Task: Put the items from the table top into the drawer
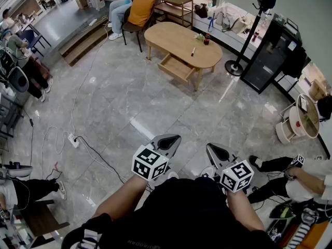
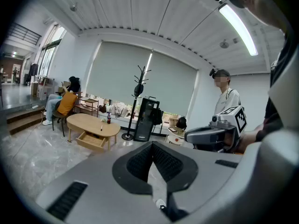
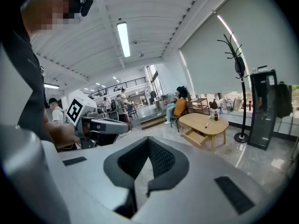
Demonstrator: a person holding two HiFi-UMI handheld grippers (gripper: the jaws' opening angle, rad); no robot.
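The left gripper (image 1: 167, 143) and right gripper (image 1: 218, 153), jaws closed on nothing, are well apart from the table (image 1: 171, 38); its drawer (image 1: 175, 69) is open and a marker (image 1: 193, 51) lies on top.

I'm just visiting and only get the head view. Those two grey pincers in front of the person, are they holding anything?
Observer: No. The left gripper has its jaws together, with nothing between them.
Visitor: And the other one?
Observer: The right gripper is the same: jaws together, empty.
Visitor: What lights the room?
Observer: Long ceiling light strips, switched on.
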